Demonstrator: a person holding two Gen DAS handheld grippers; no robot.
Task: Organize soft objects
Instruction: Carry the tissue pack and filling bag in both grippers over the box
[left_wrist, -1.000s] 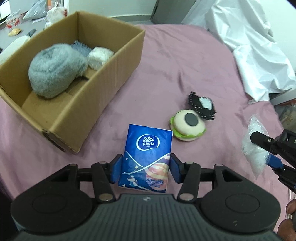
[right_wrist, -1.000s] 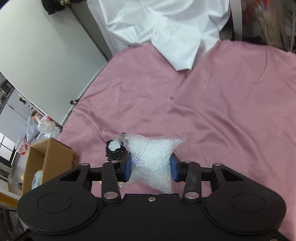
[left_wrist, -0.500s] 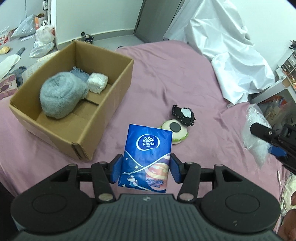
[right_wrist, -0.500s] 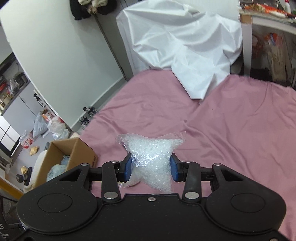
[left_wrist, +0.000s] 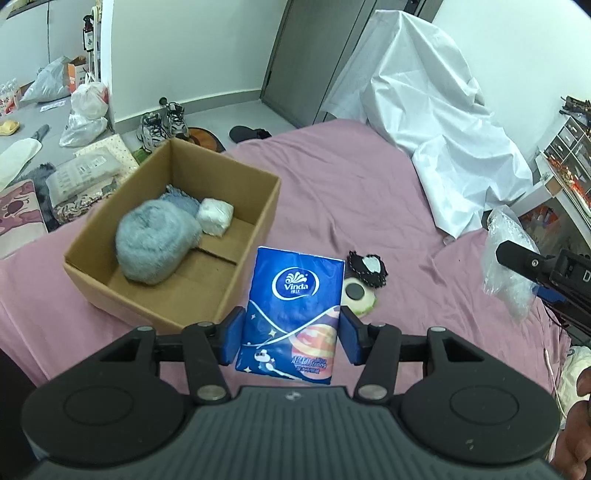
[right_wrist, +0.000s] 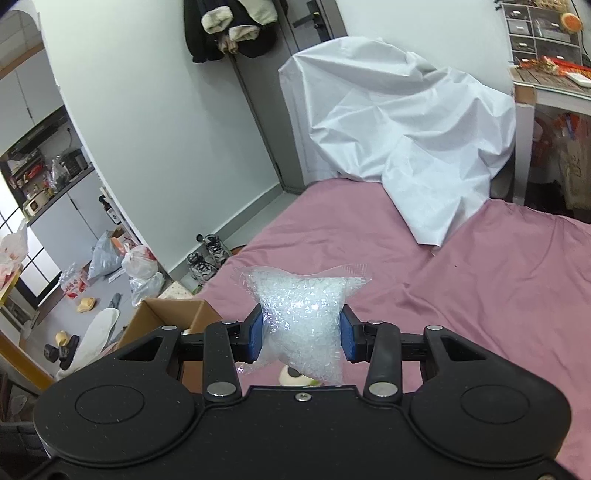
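Observation:
My left gripper is shut on a blue Vinda tissue pack and holds it in the air above the pink bed, right of the cardboard box. The box holds a grey fluffy bundle, a blue-grey cloth and a white soft lump. My right gripper is shut on a clear bag of beads, held high; it also shows in the left wrist view. A round green-and-cream plush and a black-and-white plush lie on the bed.
A white sheet is heaped at the far end of the pink bed. Shoes, bags and clutter lie on the floor left of the bed. A desk with drawers stands to the right.
Both grippers have risen well above the bed with their loads still held. The views now take in more of the room, and the box and plush toys look smaller and farther away.

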